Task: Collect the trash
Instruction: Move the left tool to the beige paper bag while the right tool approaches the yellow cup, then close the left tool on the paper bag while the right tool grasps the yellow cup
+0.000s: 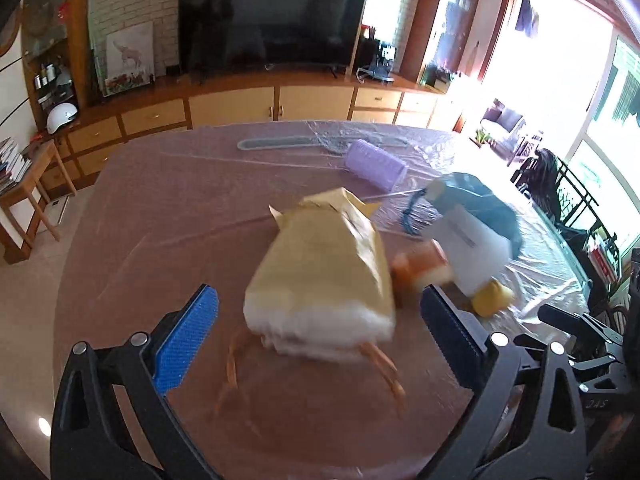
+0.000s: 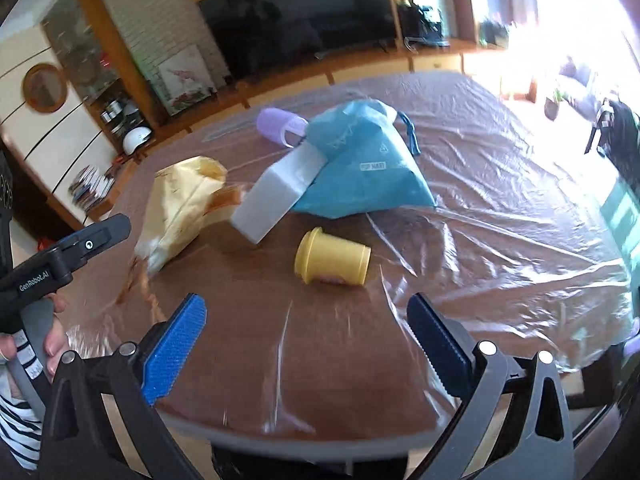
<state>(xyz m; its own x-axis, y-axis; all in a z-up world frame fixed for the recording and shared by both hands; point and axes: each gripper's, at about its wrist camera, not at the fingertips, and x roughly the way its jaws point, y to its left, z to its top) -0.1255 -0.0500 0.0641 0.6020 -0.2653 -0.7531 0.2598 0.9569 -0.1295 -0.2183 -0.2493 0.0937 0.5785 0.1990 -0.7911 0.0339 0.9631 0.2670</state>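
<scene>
Trash on plastic-covered table (image 2: 500,216): paper bag (image 1: 320,272) just ahead of left gripper (image 1: 320,328), fingers apart, best closed squarely across bag; right gripper (image 2: 306,344) likewise apart, empty.

A crumpled tan paper bag (image 2: 182,204) lies on its side beside a white box (image 2: 276,196) that leans half inside a teal drawstring bag (image 2: 360,164); a yellow cup (image 2: 332,258) lies toppled nearby, a lilac cylinder (image 2: 280,125) behind.

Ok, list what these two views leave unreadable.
- Small orange item: left wrist view, motion-blurred; right wrist view, mostly behind the white box.
- Teal bag contents: opaque in both views.
- Paper bag handles: left wrist view, blurred.
- Yellow cup label: right wrist view, too small.
</scene>
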